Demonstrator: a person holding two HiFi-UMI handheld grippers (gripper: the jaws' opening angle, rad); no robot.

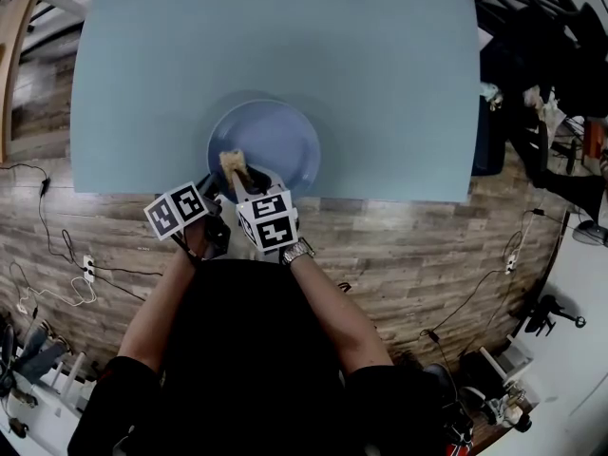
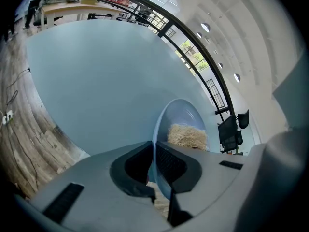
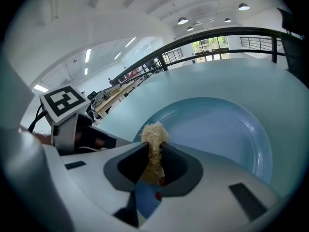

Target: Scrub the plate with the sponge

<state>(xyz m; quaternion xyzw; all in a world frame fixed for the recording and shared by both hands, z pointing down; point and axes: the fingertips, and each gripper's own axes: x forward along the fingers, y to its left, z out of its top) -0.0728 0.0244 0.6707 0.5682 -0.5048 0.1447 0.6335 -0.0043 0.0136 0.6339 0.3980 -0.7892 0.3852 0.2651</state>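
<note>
A pale blue plate [image 1: 275, 142] lies near the front edge of the light blue table [image 1: 275, 36]. My left gripper [image 1: 211, 200] is shut on the plate's near-left rim; in the left gripper view the plate [image 2: 179, 120] rises edge-on between the jaws. My right gripper [image 1: 242, 177] is shut on a straw-coloured fibrous sponge [image 1: 232, 164], held over the plate's near-left part. In the right gripper view the sponge [image 3: 153, 138] sticks up from the jaws in front of the plate [image 3: 227, 129]. The sponge [image 2: 187, 136] also shows inside the plate in the left gripper view.
Wood-look floor [image 1: 408, 245] surrounds the table, with cables [image 1: 47, 245] at the left and chairs and gear [image 1: 551, 84] at the right. The table stretches bare beyond the plate.
</note>
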